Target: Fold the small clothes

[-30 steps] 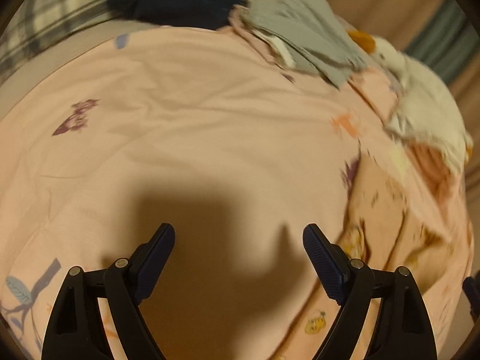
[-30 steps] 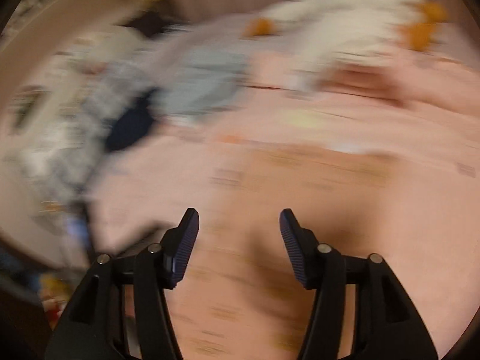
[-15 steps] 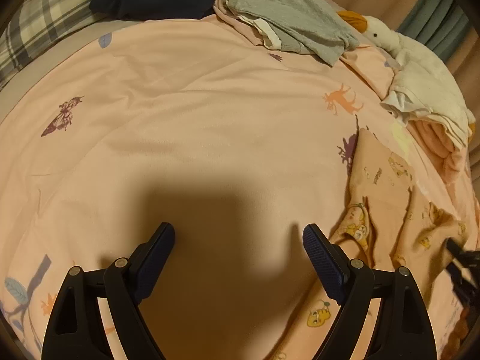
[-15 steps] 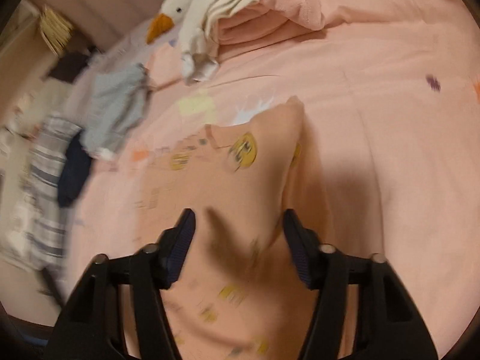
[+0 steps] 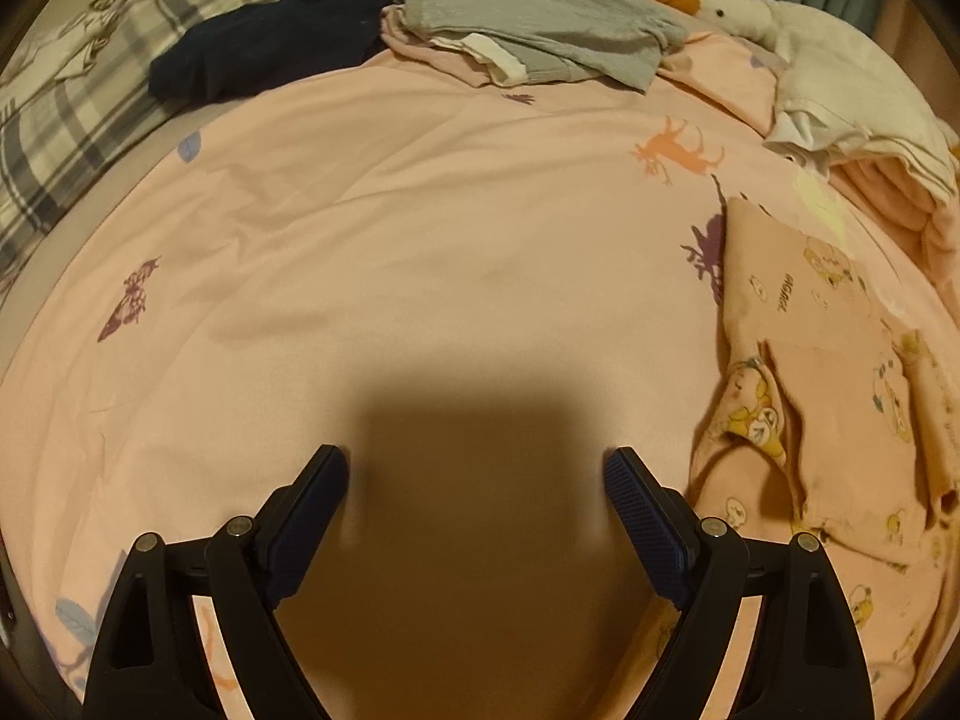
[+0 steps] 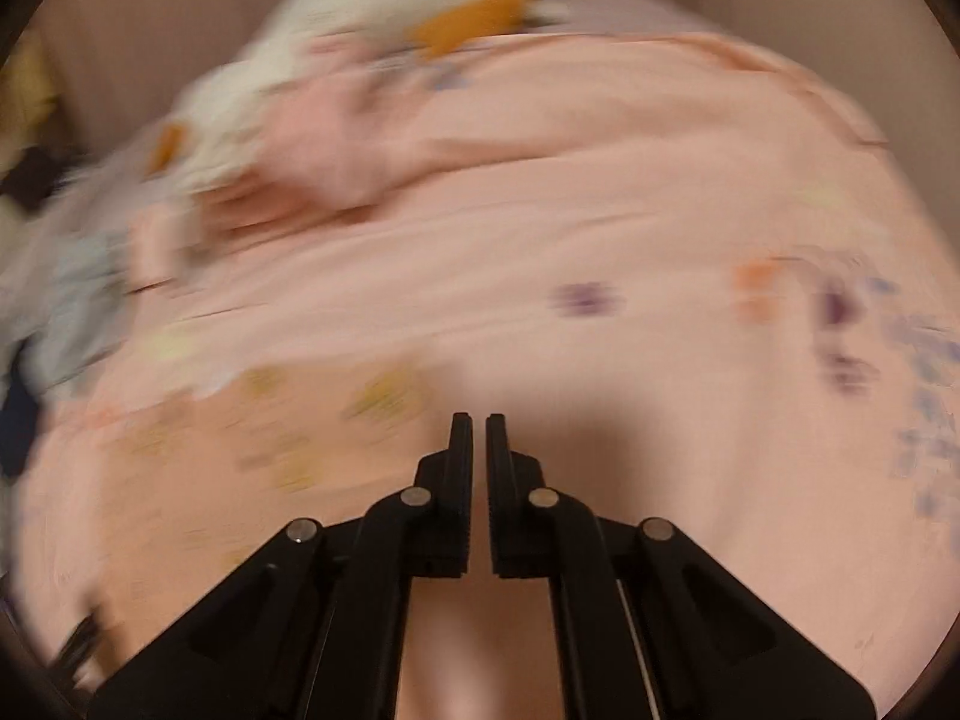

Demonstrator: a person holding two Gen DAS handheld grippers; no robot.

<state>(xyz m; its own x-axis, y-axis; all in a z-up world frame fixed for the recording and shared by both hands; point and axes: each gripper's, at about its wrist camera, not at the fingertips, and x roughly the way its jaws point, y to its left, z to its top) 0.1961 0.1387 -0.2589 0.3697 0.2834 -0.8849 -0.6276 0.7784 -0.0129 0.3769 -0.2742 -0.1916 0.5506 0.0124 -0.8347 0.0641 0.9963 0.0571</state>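
Observation:
A small peach garment with yellow cartoon prints (image 5: 822, 396) lies partly folded on the pink bedsheet (image 5: 420, 252), right of my left gripper (image 5: 477, 468), which is open and empty just above the sheet. In the blurred right wrist view the same garment (image 6: 240, 444) lies left of my right gripper (image 6: 479, 426). Its jaws are nearly together with only a thin gap, and I see no cloth between them.
A dark navy garment (image 5: 276, 30) and a grey-green garment (image 5: 540, 30) over pink cloth lie at the far side. A white goose plush (image 5: 798, 42) lies on folded pink cloth at the right. A plaid pillow (image 5: 66, 114) is at far left.
My right gripper has closed from open and swung to the right off the peach garment; its view is blurred by motion. My left gripper stays open and has barely moved.

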